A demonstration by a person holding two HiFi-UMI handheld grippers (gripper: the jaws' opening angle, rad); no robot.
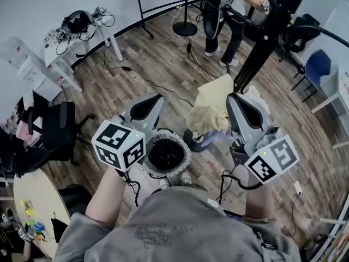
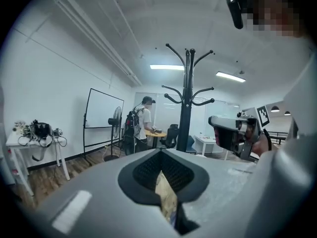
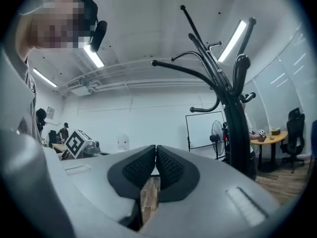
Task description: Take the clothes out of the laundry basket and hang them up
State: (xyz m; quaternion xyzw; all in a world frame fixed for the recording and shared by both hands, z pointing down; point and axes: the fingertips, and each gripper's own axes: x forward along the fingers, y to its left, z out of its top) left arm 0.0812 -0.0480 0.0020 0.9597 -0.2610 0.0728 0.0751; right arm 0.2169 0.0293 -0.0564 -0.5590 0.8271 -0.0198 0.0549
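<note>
On the coat stand [image 1: 256, 53] hangs a cream garment [image 1: 210, 111]. Something dark lies in the laundry basket [image 1: 188, 155]. The left tool [image 2: 160, 152] and right tool [image 3: 155, 148] are closed and empty.

A: Item one, laundry basket [image 1: 187, 156]?
B: Round, white rim, mesh wall, upright on the floor just beside the base of the coat stand [image 1: 265, 36]. Dark clothes [image 1: 166, 155] lie bunched inside.
A: Item two?
B: One pale yellow garment [image 1: 210, 111], crumpled, hanging in loose folds against the coat stand's lower pole, above its base. What bears it cannot be told.
</note>
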